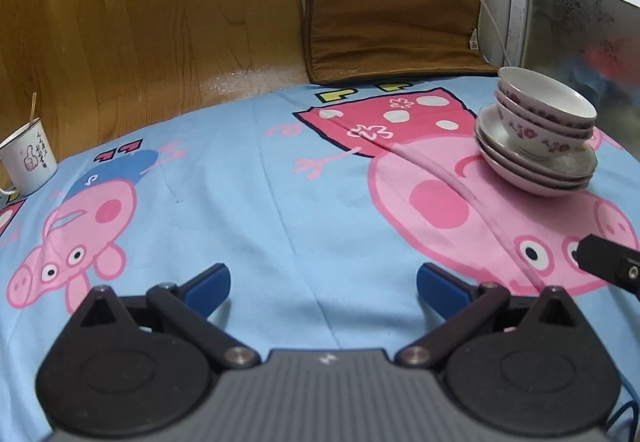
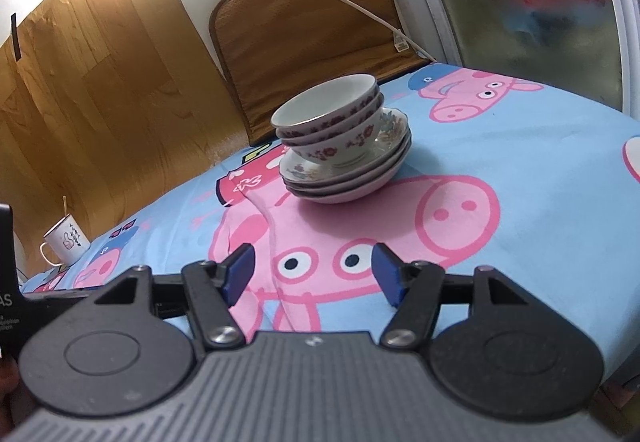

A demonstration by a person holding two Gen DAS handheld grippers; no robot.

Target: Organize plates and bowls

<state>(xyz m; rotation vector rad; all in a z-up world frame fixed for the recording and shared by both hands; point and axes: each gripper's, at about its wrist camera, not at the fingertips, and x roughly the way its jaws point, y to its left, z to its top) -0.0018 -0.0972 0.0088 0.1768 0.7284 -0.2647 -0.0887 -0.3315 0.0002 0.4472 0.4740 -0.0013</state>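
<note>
Three floral bowls sit nested on a stack of floral plates on the cartoon-pig tablecloth. In the left wrist view the bowls and plates stand at the far right. My left gripper is open and empty, low over the cloth, well left of the stack. My right gripper is open and empty, in front of the stack and apart from it. A part of the right gripper shows at the right edge of the left wrist view.
A white enamel mug with a stick in it stands at the far left table edge; it also shows in the right wrist view. A brown cushion leans on the wall behind. A white cable hangs over it. A frosted door is at right.
</note>
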